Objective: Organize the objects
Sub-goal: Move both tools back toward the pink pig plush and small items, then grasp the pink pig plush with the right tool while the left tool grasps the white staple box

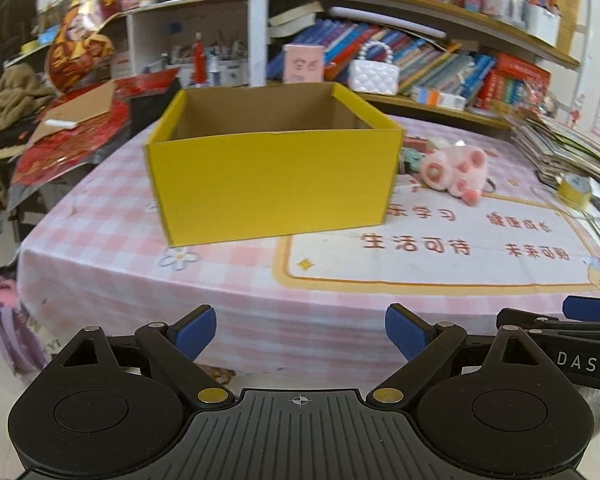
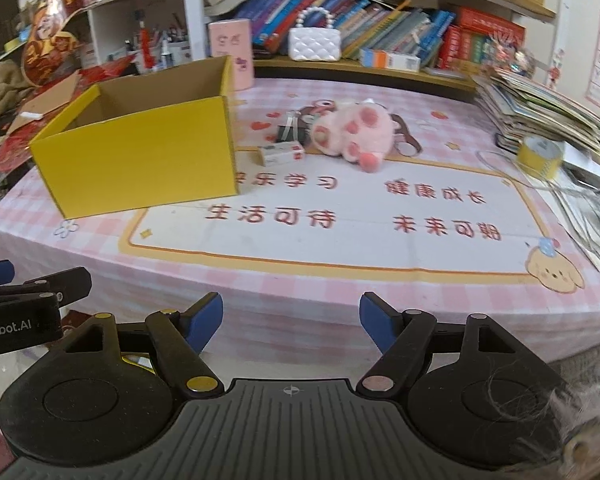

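An open yellow cardboard box (image 1: 272,176) (image 2: 140,168) stands on the pink checked table (image 1: 220,288) (image 2: 340,280); what shows of its inside looks empty. Right of it lie a pink plush toy (image 1: 456,170) (image 2: 354,134), a small white carton (image 2: 281,153) and a dark small item (image 2: 290,130). My left gripper (image 1: 300,334) is open and empty, short of the table's near edge, facing the box. My right gripper (image 2: 291,320) is open and empty, also before the near edge, and shows at the right of the left wrist view (image 1: 588,308).
A yellow tape roll (image 2: 540,156) (image 1: 576,190), a stack of books (image 2: 540,112) and cables (image 2: 580,216) sit at the table's right. Bookshelves (image 2: 380,32) with a white handbag (image 2: 315,42) run behind. Red packaging and cardboard (image 1: 72,128) lie at the left.
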Demonstrator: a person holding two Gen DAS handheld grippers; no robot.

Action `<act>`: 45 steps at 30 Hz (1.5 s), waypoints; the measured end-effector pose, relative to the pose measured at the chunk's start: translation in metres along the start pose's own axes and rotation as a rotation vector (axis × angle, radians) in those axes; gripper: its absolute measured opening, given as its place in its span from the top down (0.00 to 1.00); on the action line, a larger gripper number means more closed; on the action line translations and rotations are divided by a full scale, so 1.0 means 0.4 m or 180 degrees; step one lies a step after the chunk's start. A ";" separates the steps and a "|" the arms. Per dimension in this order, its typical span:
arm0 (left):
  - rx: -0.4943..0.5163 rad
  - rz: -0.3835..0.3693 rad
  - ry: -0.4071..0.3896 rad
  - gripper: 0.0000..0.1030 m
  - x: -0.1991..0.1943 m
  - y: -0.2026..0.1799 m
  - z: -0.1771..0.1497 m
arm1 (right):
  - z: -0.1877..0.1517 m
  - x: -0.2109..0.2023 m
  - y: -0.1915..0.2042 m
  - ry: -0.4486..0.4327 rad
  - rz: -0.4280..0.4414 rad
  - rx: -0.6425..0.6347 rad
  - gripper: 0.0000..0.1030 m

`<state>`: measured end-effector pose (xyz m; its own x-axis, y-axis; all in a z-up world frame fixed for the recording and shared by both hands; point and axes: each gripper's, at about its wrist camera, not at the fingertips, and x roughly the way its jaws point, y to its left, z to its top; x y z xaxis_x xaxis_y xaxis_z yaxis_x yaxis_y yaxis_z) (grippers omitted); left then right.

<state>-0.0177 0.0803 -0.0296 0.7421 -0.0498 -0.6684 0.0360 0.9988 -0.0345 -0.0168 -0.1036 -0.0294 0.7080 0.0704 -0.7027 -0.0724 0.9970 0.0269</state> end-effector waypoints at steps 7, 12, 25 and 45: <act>0.0248 -0.0165 -0.0007 0.09 0.037 -0.075 0.027 | 0.005 0.011 -0.064 0.0024 -0.0152 0.0182 0.29; 0.0371 -0.0277 0.0009 0.09 0.075 -0.131 0.059 | 0.020 0.023 -0.118 0.0026 -0.0262 0.0313 0.28; 0.0413 -0.0451 0.0056 0.09 0.180 -0.241 0.142 | 0.100 0.106 -0.232 0.0126 -0.0365 0.0376 0.28; 0.0242 -0.0163 -0.0060 0.10 0.293 -0.340 0.256 | 0.277 0.246 -0.345 -0.0021 -0.0037 0.0141 0.26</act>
<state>0.1329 -0.0611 -0.0273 0.7505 -0.1016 -0.6531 0.1244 0.9922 -0.0114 0.1408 -0.2307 -0.0237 0.7132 0.0588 -0.6985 -0.0332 0.9982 0.0502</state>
